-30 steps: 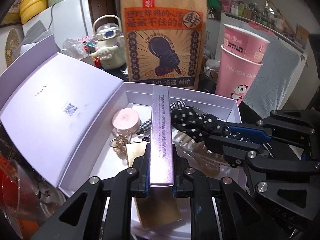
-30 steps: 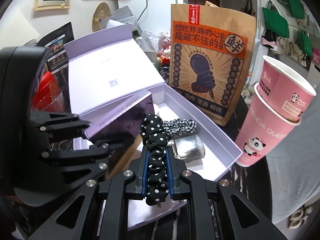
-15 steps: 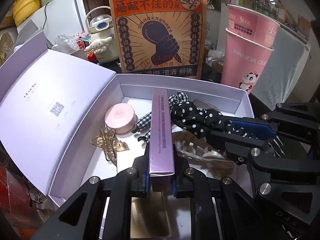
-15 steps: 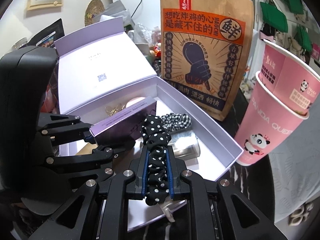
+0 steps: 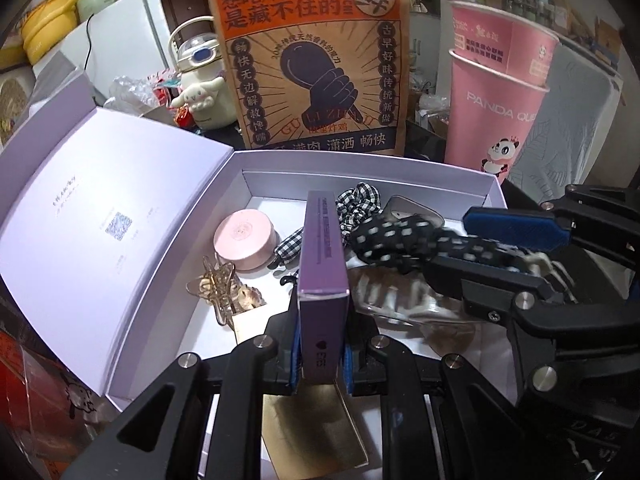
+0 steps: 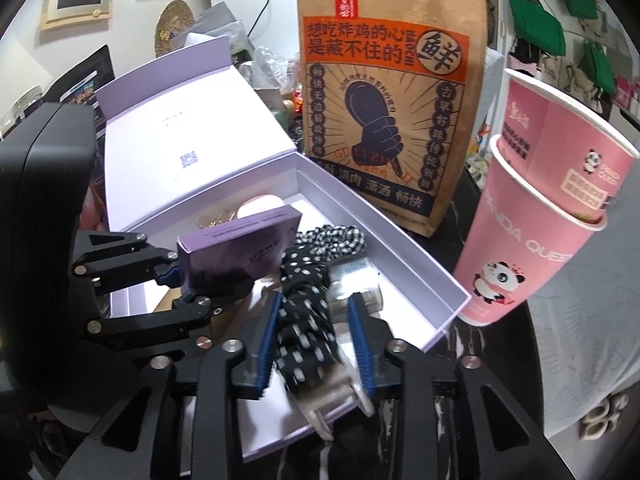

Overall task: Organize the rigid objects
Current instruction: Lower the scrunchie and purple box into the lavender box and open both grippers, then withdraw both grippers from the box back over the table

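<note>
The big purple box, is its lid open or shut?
Open. The purple box has its lid swung back to the left, and you can see the pink round case and checked scrunchie inside.

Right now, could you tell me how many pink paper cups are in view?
2: the lower cup stands right of the open box; the upper cup sits tilted inside it. More may be nested unseen.

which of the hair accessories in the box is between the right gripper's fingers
The black polka-dot hair clip, lying loose between the right gripper's just-opened jaws; the gingham scrunchie and gold claw clip lie untouched.
</note>
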